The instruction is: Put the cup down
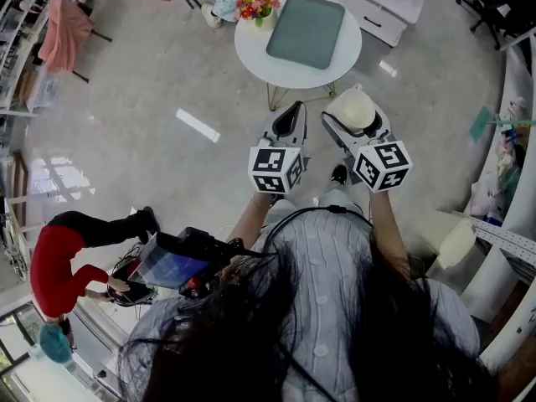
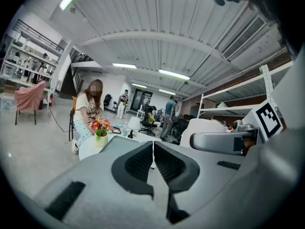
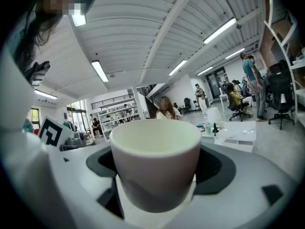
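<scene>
Right gripper (image 3: pixel 155 175): clamped on the cup.
Cup (image 3: pixel 156 163): held upright between the jaws, nothing seen inside.

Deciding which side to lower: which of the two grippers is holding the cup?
The right gripper: its jaws clamp the pale cup. The left gripper is shut with nothing between its jaws.

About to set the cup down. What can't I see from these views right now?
- Cup base: right gripper view, buried between the right gripper's jaws.
- Cup's inside: right gripper view, rim blocks it; head view, too small.
- Round table top: left gripper view, mostly behind the left gripper's body.
- Cup's height over the floor: head view looks steeply down, unreadable.
</scene>
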`<action>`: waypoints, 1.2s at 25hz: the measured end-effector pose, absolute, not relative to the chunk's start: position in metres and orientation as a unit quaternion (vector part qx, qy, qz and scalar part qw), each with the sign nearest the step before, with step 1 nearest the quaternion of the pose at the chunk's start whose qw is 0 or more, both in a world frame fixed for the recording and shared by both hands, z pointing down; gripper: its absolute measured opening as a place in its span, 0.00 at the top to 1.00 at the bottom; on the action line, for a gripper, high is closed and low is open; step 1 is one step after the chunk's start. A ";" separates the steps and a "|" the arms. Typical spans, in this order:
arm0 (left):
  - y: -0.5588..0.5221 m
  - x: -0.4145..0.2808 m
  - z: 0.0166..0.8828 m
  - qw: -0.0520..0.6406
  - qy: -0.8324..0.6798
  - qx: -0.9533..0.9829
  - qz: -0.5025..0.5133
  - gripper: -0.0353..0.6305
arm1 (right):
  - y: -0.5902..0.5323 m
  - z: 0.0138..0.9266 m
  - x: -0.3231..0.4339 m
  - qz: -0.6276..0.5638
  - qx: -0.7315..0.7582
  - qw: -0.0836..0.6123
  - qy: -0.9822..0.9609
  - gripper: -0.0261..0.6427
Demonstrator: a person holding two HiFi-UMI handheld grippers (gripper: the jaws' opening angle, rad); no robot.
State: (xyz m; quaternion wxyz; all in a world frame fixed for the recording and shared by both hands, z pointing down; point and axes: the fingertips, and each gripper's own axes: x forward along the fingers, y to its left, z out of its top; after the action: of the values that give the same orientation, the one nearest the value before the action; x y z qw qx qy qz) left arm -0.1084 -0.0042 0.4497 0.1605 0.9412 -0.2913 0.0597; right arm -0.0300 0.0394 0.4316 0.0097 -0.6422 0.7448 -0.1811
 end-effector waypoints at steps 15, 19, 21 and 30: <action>-0.021 -0.001 0.453 0.196 -0.352 0.915 0.030 0.92 | 0.018 0.446 0.071 -0.187 -0.589 -0.008 0.786 0.35; -0.022 0.024 0.454 0.187 -0.362 0.913 0.033 0.92 | 0.017 0.446 0.099 -0.184 -0.583 -0.005 0.791 0.35; -0.020 0.032 0.455 0.184 -0.364 0.912 0.036 0.92 | 0.017 0.448 0.109 -0.184 -0.582 -0.004 0.792 0.35; -0.025 0.045 0.456 0.169 -0.380 0.908 0.053 0.92 | 0.003 0.457 0.129 -0.196 -0.571 0.002 0.797 0.35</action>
State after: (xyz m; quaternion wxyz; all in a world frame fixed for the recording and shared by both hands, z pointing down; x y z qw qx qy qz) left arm 0.0448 -0.0251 0.4557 0.1690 0.9080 -0.3796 0.0528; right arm 0.1292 0.0034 0.4566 0.0025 -0.5712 0.7971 -0.1960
